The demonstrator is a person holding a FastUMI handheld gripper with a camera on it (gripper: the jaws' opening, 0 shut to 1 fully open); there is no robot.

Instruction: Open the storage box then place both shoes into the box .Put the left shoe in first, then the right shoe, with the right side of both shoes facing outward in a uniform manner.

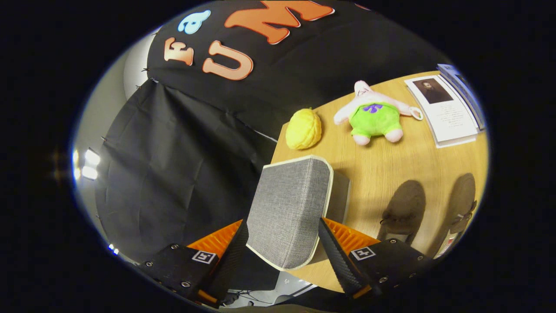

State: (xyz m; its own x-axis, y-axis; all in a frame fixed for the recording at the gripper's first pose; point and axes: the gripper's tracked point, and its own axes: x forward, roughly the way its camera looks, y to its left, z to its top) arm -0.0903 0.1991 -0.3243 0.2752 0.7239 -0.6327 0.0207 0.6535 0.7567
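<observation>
Holding the grey fabric lid [289,208] of the storage box [341,195] between its two fingers, the claw [283,245] appears to pinch the near bound edge of the raised panel, though whether both fingers truly press on it I cannot tell. The lid stands tilted up, its woven face toward the camera, with the box's body showing just behind its right edge, near the left end of the wooden counter [391,161]. By its look the lid is light and fairly stiff, cloth over board, so the piped edge seems the sound place to hold; the weave should not slip much.

Beyond the lid sits a yellow knobbly plush [303,129], and further right a pink and green star-shaped plush toy [373,117], both well apart from the box. At the far right lies a printed sheet [445,113] beside a stack of books [467,91].

Nearer, to the right of the box, two brown suede shoes [404,208] lie side by side, soft-looking and light, probably best gripped at the collar. Nothing stands between them and the box.
</observation>
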